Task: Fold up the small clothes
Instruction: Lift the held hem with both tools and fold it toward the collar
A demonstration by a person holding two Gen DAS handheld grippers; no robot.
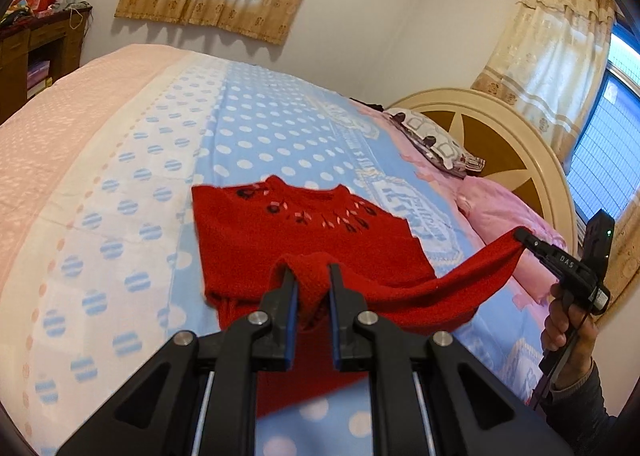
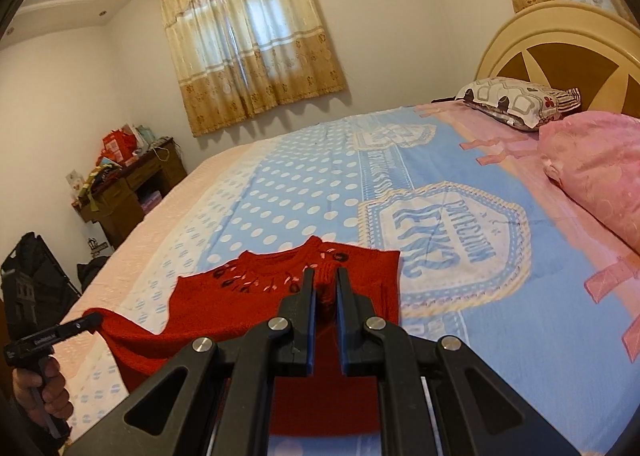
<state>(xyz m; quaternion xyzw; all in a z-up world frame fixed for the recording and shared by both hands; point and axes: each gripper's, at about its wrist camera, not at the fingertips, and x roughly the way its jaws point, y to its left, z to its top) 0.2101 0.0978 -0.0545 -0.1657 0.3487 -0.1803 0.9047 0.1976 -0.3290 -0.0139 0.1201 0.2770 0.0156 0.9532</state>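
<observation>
A small red knitted sweater [image 1: 280, 232] with dark embroidered flowers at the neck lies on the bed; it also shows in the right wrist view [image 2: 224, 308]. My left gripper [image 1: 311, 270] is shut on a bunched fold of the sweater's lower edge and holds it lifted. My right gripper [image 2: 323, 276] is shut on another part of the red knit. In the left wrist view the right gripper [image 1: 520, 234] pulls a red strip taut to the right. In the right wrist view the left gripper [image 2: 96, 318] holds the sweater's left corner.
The bed has a blue dotted sheet [image 1: 260, 128] with a pink blanket part [image 1: 60, 128] on the left. A pink pillow [image 2: 596, 172] and a patterned pillow [image 2: 516, 100] lie by the round headboard [image 2: 560, 48]. A wooden desk [image 2: 132, 184] stands by the wall.
</observation>
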